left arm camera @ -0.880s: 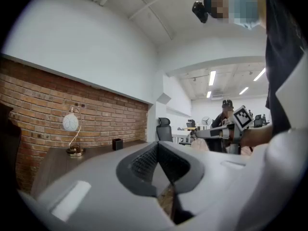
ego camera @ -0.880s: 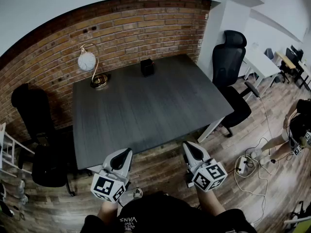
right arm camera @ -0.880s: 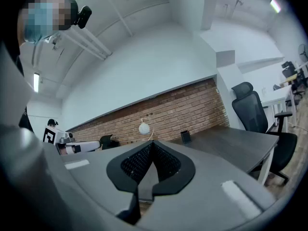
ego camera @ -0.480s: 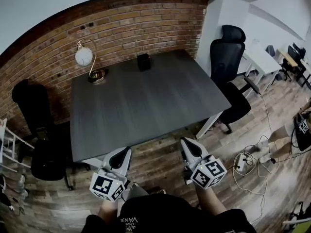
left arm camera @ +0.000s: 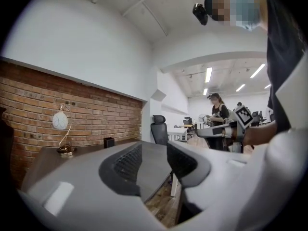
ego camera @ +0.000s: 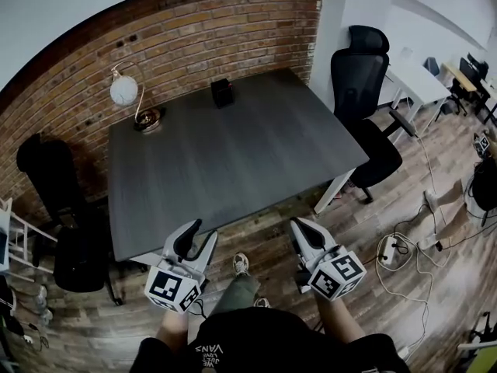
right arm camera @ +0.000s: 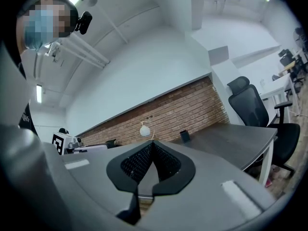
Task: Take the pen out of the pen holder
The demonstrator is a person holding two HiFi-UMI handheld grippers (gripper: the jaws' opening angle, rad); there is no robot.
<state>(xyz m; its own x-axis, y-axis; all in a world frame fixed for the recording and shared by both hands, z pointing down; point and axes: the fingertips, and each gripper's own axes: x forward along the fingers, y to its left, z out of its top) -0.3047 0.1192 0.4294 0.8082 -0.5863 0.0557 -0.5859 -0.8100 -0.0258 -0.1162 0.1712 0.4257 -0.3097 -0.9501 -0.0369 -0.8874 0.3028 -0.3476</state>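
Note:
The pen holder (ego camera: 222, 92) is a small black box at the far edge of the dark grey table (ego camera: 233, 169); no pen can be made out in it from here. It also shows small in the left gripper view as the pen holder (left arm camera: 109, 142) and in the right gripper view as the pen holder (right arm camera: 185, 136). My left gripper (ego camera: 199, 239) hovers over the floor just short of the table's near edge, open and empty. My right gripper (ego camera: 300, 227) is beside it at the same distance, shut with its tips touching and nothing between them.
A lamp with a white globe (ego camera: 123, 91) stands at the table's far left. Black office chairs sit at the right (ego camera: 365, 76) and left (ego camera: 54, 208). Cables and a power strip (ego camera: 388, 247) lie on the wooden floor. My own leg and shoe (ego camera: 241, 264) show between the grippers.
The left gripper's jaws, together before, now stand apart. The table has shifted slightly in view, and my leg and shoe have come forward between the grippers.

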